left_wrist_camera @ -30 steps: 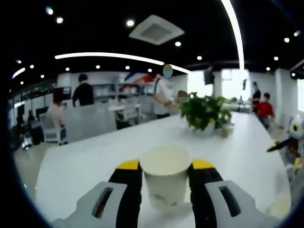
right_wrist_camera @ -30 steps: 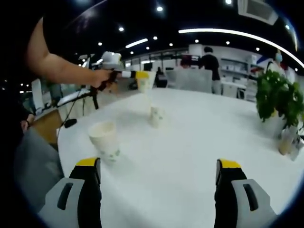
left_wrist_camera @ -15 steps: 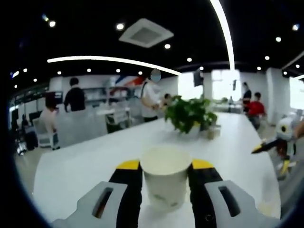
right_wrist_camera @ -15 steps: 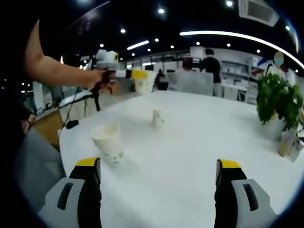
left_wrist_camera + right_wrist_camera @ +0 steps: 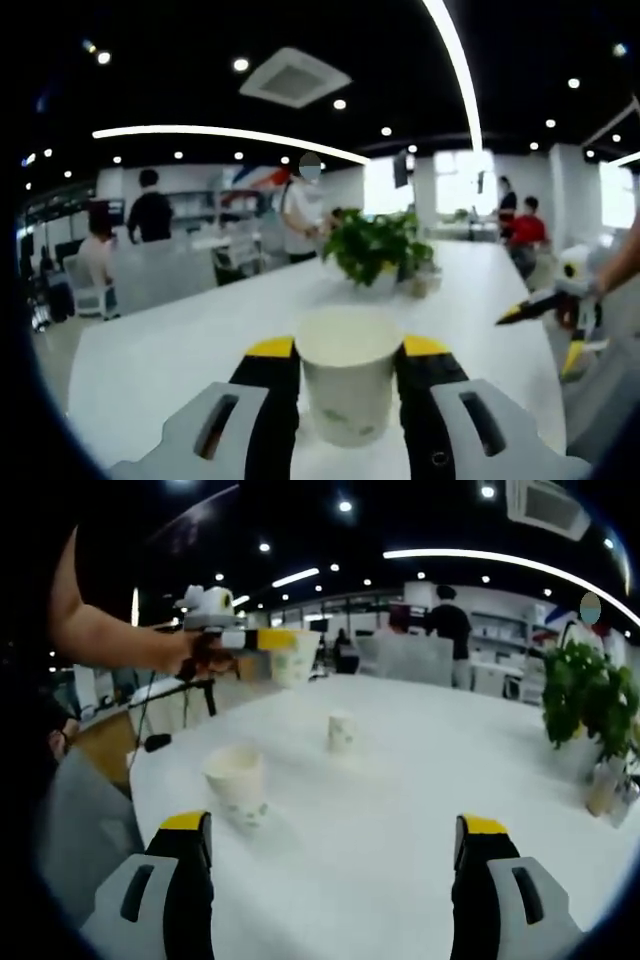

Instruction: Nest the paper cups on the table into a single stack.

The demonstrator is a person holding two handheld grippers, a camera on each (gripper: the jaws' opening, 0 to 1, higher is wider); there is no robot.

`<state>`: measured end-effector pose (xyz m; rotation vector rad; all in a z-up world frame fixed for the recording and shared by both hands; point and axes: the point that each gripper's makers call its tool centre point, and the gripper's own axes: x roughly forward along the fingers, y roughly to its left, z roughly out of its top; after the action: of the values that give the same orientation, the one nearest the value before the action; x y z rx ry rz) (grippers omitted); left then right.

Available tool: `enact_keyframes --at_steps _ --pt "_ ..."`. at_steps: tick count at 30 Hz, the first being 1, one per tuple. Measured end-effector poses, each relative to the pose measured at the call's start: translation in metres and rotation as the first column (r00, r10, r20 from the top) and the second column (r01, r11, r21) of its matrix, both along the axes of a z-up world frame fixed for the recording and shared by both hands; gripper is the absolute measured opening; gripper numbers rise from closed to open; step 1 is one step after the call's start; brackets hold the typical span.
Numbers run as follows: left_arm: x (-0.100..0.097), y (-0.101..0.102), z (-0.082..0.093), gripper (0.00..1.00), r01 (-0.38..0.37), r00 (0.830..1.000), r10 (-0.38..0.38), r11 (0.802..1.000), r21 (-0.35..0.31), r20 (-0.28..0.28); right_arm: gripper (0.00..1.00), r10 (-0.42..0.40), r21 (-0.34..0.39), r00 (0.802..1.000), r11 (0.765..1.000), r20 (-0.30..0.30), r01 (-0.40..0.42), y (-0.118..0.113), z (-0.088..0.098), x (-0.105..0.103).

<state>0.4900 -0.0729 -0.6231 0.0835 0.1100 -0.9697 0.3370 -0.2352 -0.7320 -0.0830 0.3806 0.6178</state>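
No stack exists yet: the left claw point(image 5: 348, 365) pinches one paper cup point(image 5: 348, 385) above the desk point(image 5: 420, 780). Two cups point(image 5: 237, 785) stand apart near the plant point(image 5: 590, 695), and the right claw point(image 5: 335, 845) is spread, holding nothing.

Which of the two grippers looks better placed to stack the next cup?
Probably the left gripper: it is shut on a paper cup, held above the table near two standing cups. The right gripper is open.

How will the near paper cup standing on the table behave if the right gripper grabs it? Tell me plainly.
The near paper cup looks thin-walled and empty, so it is probably very light and would crush under a hard squeeze. It stands upright on a narrow base on the smooth white table, so a sideways nudge from the open right gripper would likely tip or slide it.
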Motion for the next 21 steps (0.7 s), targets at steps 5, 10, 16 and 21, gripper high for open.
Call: enact_keyframes --at_steps 5,10,16,21 --pt "-0.019 -0.003 0.008 0.37 0.014 1.000 -0.014 1.000 -0.014 0.010 1.00 0.013 0.000 1.000 1.000 0.004 -0.013 0.004 0.000 -0.002" --pt "-0.041 -0.007 0.012 0.37 0.020 1.000 -0.019 1.000 -0.024 0.018 1.00 0.020 0.004 1.000 1.000 0.009 -0.020 0.007 0.002 -0.006" --pt "-0.065 -0.009 0.022 0.36 0.008 0.999 -0.006 0.999 -0.045 0.045 1.00 0.027 0.005 1.000 1.000 0.014 -0.027 0.009 0.004 -0.010" --pt "-0.088 -0.014 0.023 0.35 0.009 0.999 -0.007 0.999 -0.050 0.053 1.00 0.040 0.002 0.999 0.999 0.019 -0.040 0.011 0.006 -0.012"
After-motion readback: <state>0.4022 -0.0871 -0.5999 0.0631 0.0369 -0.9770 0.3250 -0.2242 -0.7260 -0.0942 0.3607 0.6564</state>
